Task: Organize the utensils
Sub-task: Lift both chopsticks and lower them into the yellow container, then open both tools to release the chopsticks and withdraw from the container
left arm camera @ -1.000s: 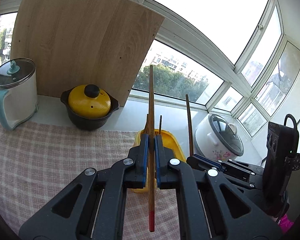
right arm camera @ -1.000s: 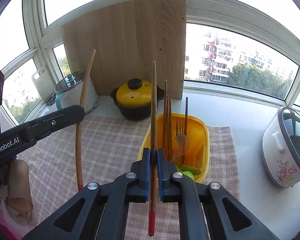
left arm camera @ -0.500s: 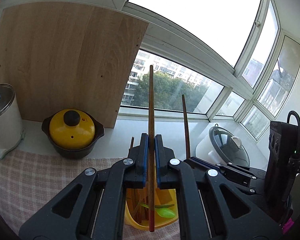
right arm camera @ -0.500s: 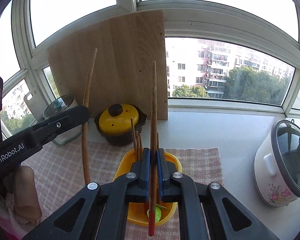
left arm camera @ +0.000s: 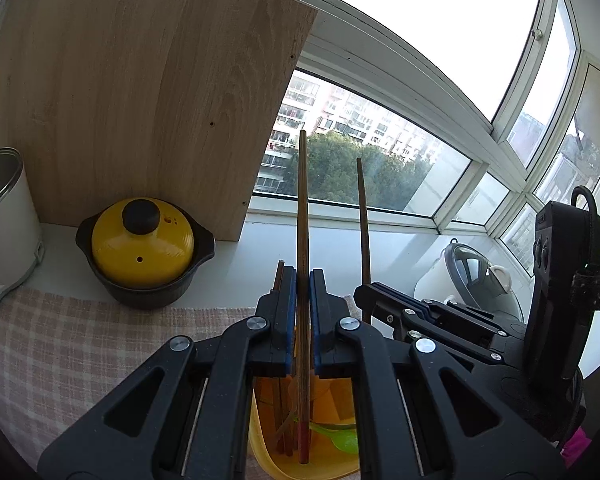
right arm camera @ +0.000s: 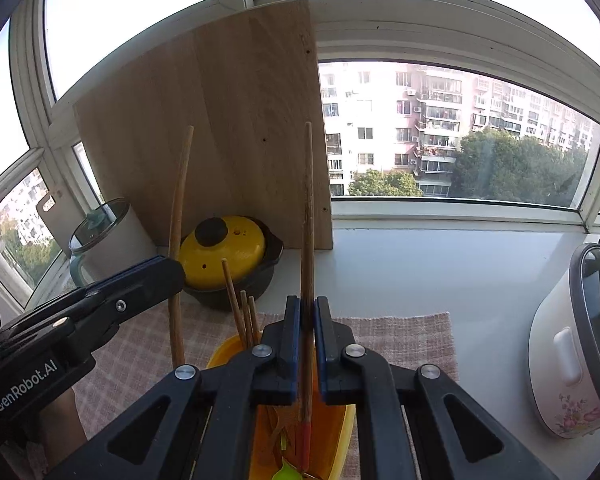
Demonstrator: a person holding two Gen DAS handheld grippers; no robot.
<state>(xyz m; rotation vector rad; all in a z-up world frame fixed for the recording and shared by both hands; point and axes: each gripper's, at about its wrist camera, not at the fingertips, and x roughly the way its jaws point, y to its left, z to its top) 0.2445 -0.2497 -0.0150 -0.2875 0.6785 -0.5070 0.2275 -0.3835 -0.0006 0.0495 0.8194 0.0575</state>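
Two brown red-tipped chopsticks (left arm camera: 302,208) (right arm camera: 308,216), each pinched upright in gripper jaws, dip into the yellow holder (left arm camera: 332,460).

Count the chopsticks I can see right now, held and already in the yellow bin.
5. One in the left gripper: chopstick. One in the right gripper: chopstick. Three stand in the yellow bin. More may be hidden behind the grippers.

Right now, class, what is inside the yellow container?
Inside the yellow container: brown chopsticks, a green spoon, and the red tip of the left claw's chopstick. The claws cover the rest.
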